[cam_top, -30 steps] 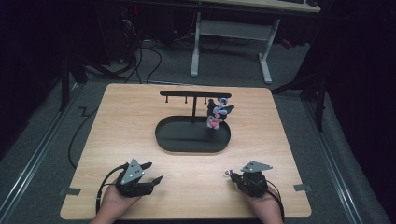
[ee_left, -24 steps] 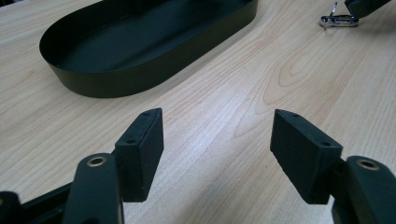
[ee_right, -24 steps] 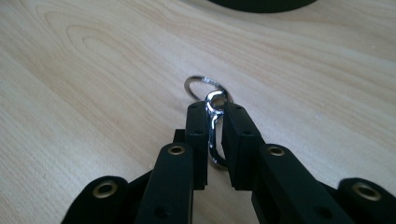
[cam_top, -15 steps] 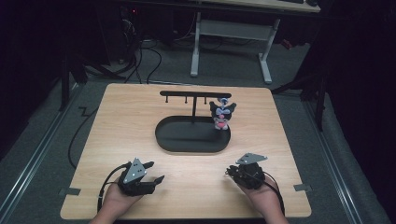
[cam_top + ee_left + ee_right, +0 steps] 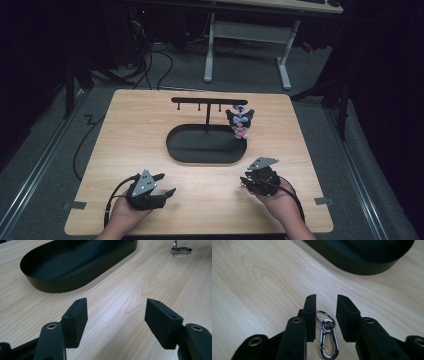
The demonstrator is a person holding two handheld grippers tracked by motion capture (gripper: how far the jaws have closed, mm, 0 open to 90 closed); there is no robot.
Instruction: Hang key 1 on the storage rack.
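Right gripper low over the wooden surface, near its front right; jaws partly spread and have just been opening; clip, a silver snap hook on a small split ring, lies flat on the surface between them; the ring sits close to one pad, contact cannot be told; the other pad stands clear of it, so no pinch.

In the left gripper view the same clip shows far off on bare wood, well apart from the left gripper; left jaws spread wide, only wood between them; that gripper rests at the front left of the surface.

Black oval tray at the centre, beyond both grippers; a black T-shaped stand with pegs rises from its far side; a small plush figure, dark with a pink face, hangs at the stand's right end, above the tray's right rim.

Right gripper sits just in front of the tray's right end, apart from it.
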